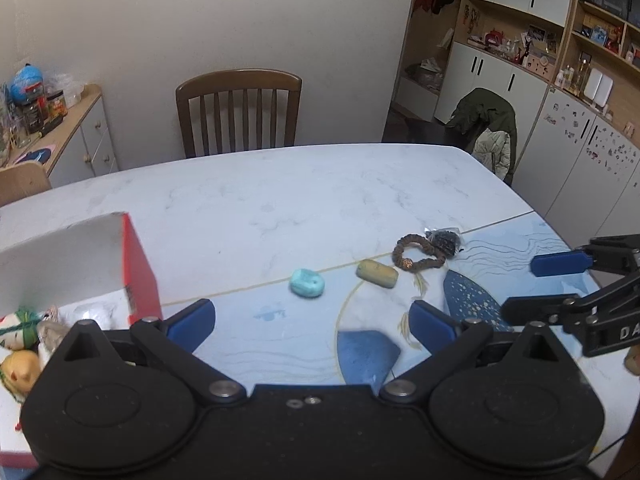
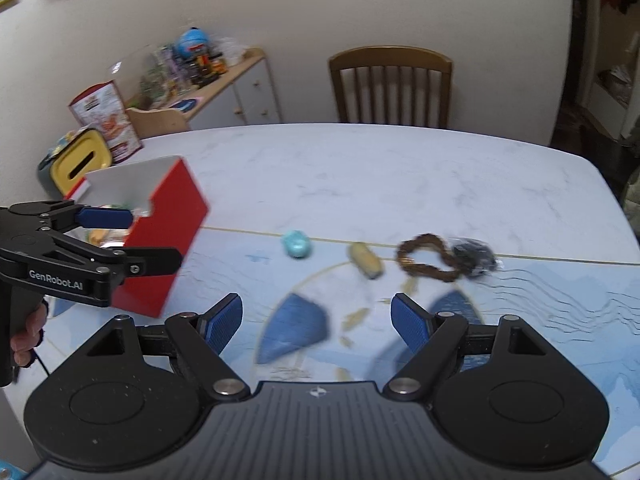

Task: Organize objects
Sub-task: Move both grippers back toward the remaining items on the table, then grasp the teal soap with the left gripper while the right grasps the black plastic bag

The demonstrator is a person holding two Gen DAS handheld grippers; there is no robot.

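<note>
Across the white marble-patterned tabletop [image 1: 280, 184], a pale blue mat printed with dark blue shapes and wavy lines [image 1: 280, 332] covers the near part. Along the mat's far edge lie four small things in a row: a turquoise oval stone [image 1: 307, 282], a mustard-yellow cylindrical bead [image 1: 377, 274], a brown braided bracelet [image 1: 418, 251] and a small clear bag of dark beads [image 1: 444, 240] touching the bracelet. At the left stands an open red cardboard box with a white inside [image 1: 138, 276], holding a few small trinkets. Behind the tabletop a brown wooden slat-back chair [image 1: 239, 110] stands against a plain cream wall; a low sideboard crowded with jars [image 1: 76, 120] is on the left, and white cupboards with open shelves [image 1: 520, 40] on the right. The left gripper [image 1: 312, 326] and the right gripper [image 2: 318, 322] both hang over the mat with jaws spread wide and nothing between them.
</note>
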